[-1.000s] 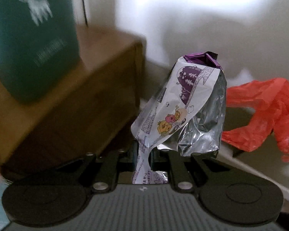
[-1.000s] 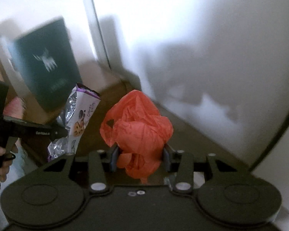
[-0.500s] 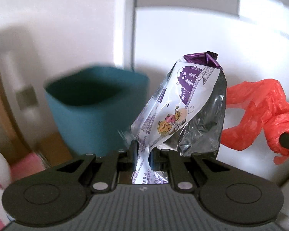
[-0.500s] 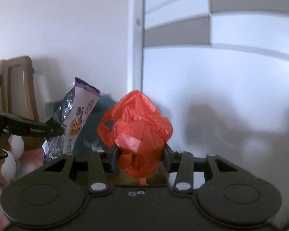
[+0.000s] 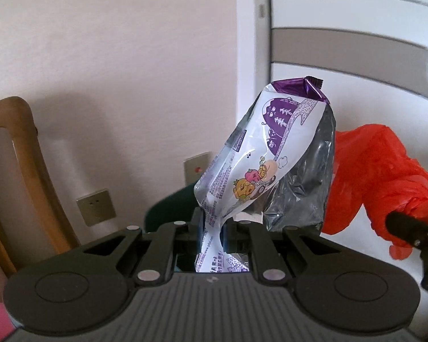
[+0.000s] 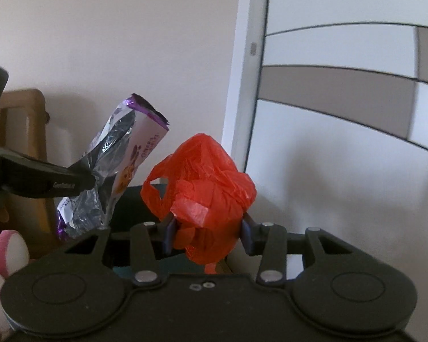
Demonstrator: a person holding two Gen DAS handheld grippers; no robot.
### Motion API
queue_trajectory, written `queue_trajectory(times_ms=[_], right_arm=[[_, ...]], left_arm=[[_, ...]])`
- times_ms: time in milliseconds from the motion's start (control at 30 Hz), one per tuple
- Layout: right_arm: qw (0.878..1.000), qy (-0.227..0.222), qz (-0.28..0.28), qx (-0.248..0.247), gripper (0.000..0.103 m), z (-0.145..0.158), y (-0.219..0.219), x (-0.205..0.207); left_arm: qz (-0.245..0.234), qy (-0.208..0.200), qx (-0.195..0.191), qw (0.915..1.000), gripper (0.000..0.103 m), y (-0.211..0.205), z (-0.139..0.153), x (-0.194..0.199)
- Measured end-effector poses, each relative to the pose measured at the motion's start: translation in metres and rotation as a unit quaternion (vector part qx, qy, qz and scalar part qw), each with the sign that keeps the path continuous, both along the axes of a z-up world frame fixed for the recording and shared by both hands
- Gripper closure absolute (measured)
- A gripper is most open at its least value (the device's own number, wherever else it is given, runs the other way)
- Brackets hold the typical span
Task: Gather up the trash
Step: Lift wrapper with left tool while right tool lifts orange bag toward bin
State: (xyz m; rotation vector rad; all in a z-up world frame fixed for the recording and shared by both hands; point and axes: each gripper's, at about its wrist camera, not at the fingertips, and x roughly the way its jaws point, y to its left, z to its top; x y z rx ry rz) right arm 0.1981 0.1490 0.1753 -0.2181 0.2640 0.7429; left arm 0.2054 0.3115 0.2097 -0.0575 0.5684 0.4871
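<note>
My left gripper [image 5: 212, 235] is shut on the bottom of an empty purple and silver snack bag [image 5: 268, 168], which stands up from the jaws. The bag also shows in the right wrist view [image 6: 119, 171], held by the left gripper [image 6: 92, 181] at the left. My right gripper [image 6: 208, 232] is shut on a crumpled orange plastic bag [image 6: 205, 191]. That orange bag also shows in the left wrist view [image 5: 376, 182], to the right of the snack bag. A dark teal bin [image 5: 171, 206] peeks out just behind and below both grippers; most of it is hidden.
A white wall with sockets [image 5: 95, 206] is straight ahead. A wooden chair [image 5: 20, 171] stands at the left. A white and grey panelled door [image 6: 342, 114] fills the right. Something pink and white [image 6: 5, 259] lies low at the left.
Both views swung away from the wooden cabinet and green box to the wall and door. The teal bin dropped low in view. Both grippers kept hold of their trash.
</note>
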Motion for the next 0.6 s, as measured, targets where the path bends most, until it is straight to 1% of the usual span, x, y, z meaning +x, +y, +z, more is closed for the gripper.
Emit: queue_trajectory(times_ms=[33,67,200,333,400,500,600], right_arm=[[1.0,0.005,0.004,-0.002,0.061,-0.004,0.008,0.004],[1.0,0.007,0.005,-0.007,0.061,-0.007,0.018,0.007],[0.999,0.021,0.011,-0.031,0.061,-0.025,0.052,0.023],[0.998,0.03,0.022,-0.056,0.061,-0.04,0.085,0.039],[0.997,0.031,0.021,-0.067,0.06,-0.048,0.095,0.044],[0.995,0.049,0.027,-0.081,0.058,-0.058,0.103,0.053],[0.994,0.054,0.035,-0.085,0.057,-0.061,0.105,0.057]], left_arm=[[0.006,0.006,0.004,1.0,0.091,0.002,-0.006,0.01],[0.008,0.009,0.003,0.9999,0.091,0.013,-0.01,0.013],[0.02,0.032,-0.007,0.9993,0.091,0.039,-0.03,0.042],[0.025,0.064,-0.011,0.9976,0.091,0.049,-0.054,0.062],[0.025,0.079,-0.011,0.9965,0.091,0.05,-0.066,0.069],[0.025,0.106,-0.011,0.994,0.091,0.051,-0.081,0.078],[0.021,0.129,-0.008,0.9914,0.091,0.052,-0.093,0.085]])
